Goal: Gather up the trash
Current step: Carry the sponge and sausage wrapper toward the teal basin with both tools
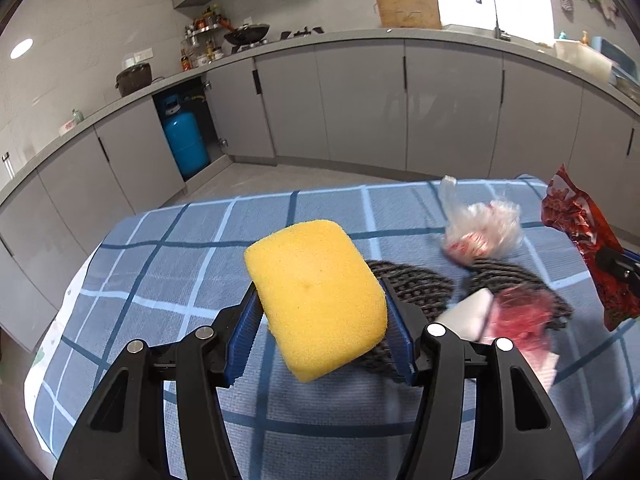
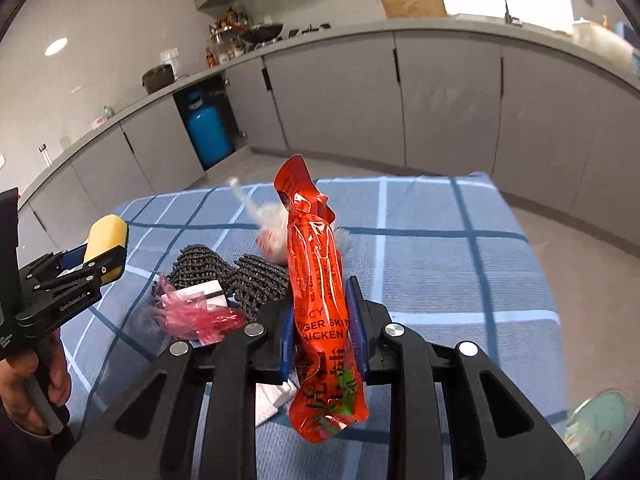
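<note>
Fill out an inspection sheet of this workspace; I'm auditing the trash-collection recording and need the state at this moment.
Surface: table under blue checked cloth.
Job's things: red snack wrapper and yellow sponge, both lifted; clear plastic bag, pink plastic scrap, white paper on the table.
Clutter: dark woven mat.
Grippers: left gripper shut on sponge; right gripper shut on wrapper.
Cables: nothing seen.
Surroundings: grey kitchen cabinets, blue gas cylinder, faucet.

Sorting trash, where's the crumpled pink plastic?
In the right wrist view, the pink plastic lies left on the checked cloth, against the dark mesh pads.
</note>
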Tool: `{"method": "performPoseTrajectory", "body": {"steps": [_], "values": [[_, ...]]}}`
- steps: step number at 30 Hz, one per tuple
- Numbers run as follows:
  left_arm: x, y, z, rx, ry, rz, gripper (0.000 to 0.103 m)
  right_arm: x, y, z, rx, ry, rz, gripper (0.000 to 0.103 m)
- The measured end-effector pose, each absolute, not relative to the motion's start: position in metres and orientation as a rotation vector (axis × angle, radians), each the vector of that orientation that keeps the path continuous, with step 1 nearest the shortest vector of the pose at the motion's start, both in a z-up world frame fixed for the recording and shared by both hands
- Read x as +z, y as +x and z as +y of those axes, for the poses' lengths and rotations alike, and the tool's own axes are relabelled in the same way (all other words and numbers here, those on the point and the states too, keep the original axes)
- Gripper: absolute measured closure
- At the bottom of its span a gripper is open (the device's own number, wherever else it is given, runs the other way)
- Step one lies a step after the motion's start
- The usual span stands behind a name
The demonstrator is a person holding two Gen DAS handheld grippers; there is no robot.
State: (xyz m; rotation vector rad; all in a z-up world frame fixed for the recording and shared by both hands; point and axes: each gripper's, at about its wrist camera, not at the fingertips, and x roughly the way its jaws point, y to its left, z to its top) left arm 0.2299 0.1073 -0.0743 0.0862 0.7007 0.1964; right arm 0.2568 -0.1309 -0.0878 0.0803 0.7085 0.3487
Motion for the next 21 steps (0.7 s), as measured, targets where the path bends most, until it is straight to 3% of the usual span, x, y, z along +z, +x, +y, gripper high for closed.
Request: {"method": "performPoseTrajectory", "body": {"steps": [21], "values": [[-0.054, 0.210, -0.030, -0.048, 0.223, 0.622, 0.046, -0.084, 0.187, -0.216, 0.175, 0.193, 0.647, 0.078]]}}
